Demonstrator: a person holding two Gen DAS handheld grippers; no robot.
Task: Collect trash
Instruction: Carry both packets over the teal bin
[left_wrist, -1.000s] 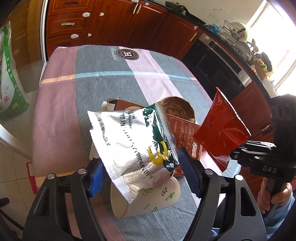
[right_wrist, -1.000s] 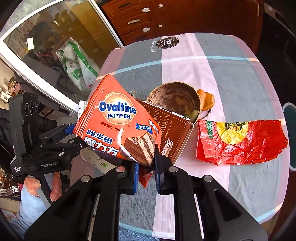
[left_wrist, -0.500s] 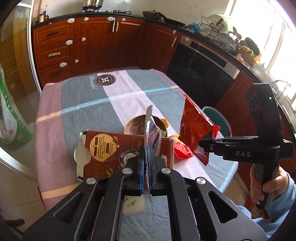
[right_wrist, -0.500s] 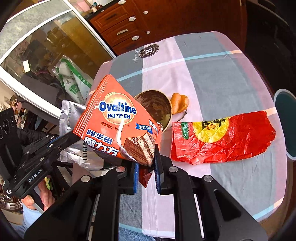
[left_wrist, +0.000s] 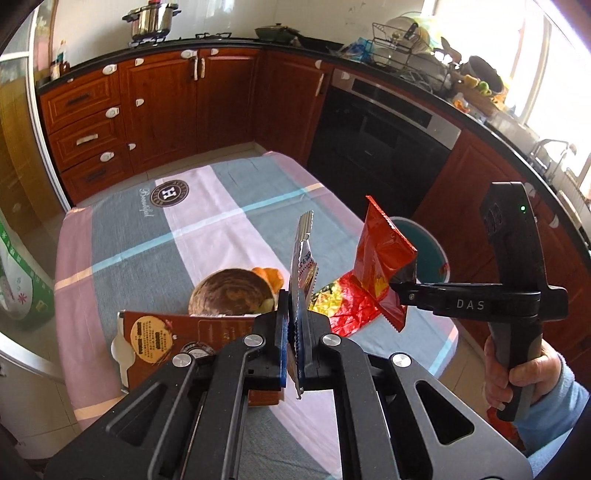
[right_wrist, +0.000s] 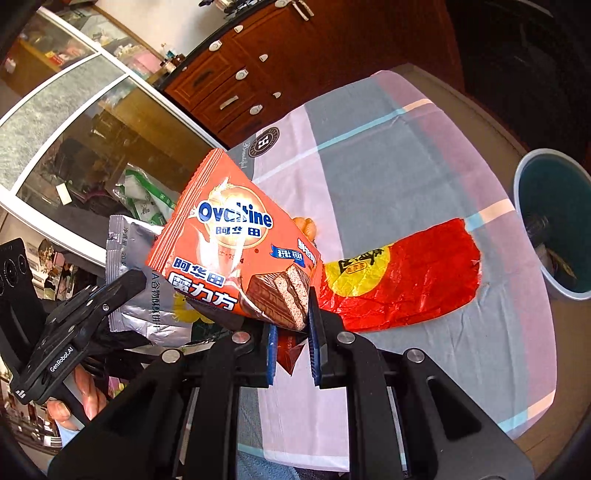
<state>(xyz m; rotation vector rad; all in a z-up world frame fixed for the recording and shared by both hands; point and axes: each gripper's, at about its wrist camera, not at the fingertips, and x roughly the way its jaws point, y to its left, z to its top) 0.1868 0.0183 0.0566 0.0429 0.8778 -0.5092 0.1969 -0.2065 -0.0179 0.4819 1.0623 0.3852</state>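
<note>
Red-brown kitchen cabinets (left_wrist: 159, 110) and a black oven (left_wrist: 384, 136) curve around behind a table (left_wrist: 236, 210) under a checked cloth of grey, pink and pale blue stripes. On the cloth lie a brown bowl (left_wrist: 231, 297) with a piece of orange peel (left_wrist: 269, 275) just beyond it, a brown carton (left_wrist: 177, 332) lying flat on the near side of the bowl, and a crumpled red wrapper (right_wrist: 406, 280) spread flat to the right. Off the table's right edge stands a blue bin (right_wrist: 554, 221), with some scraps already in its bottom; nothing lies between the raised packets and its open mouth.

The left gripper (left_wrist: 293, 332) is clamped tight on a silver foil packet (left_wrist: 301, 266), which stands up edge-on from between the blue pads (left_wrist: 282, 332), above the carton and bowl. In the right wrist view the same packet shows its flat silver face at the left.

The right gripper (right_wrist: 291, 332) pinches a lower corner of an orange Ovaltine wafer packet (right_wrist: 236, 243), which fans up and to the left over the table, clear of the cloth. Seen from the left wrist, that packet hangs just above the red wrapper, near the bin. A hand in a blue sleeve (left_wrist: 517, 373) grips the right handle, and fingers (right_wrist: 86, 391) wrap the left handle.
</note>
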